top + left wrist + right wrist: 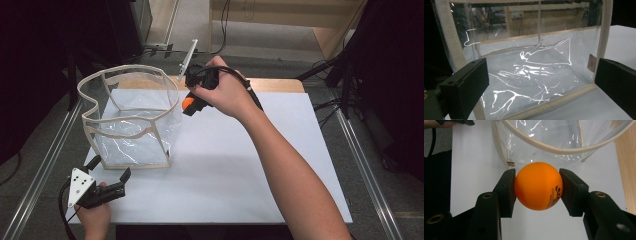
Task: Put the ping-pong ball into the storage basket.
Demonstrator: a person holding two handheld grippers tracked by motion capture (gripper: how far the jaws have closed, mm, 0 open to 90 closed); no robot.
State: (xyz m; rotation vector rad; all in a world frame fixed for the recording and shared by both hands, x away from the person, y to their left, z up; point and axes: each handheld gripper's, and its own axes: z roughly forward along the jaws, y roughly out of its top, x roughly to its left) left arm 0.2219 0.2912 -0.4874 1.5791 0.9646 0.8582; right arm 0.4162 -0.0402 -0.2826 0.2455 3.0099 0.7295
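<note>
An orange ping-pong ball (537, 186) with dark print is pinched between the black jaws of my right gripper (537, 187). In the high view the right gripper (189, 106) holds the ball (187, 103) in the air just beside the right rim of a clear plastic bag (131, 117) with beige fabric edging. The bag (531, 72) stands upright with its mouth wide. My left gripper (111, 169) rests near the table's front left corner, its jaws open, facing the bag's front wall from close by.
A white sheet (250, 170) covers the wooden table. Metal rails (45, 165) run along both sides of the table. Dark equipment and cables stand beyond the far edge. A white label (591, 63) hangs at the bag's front corner.
</note>
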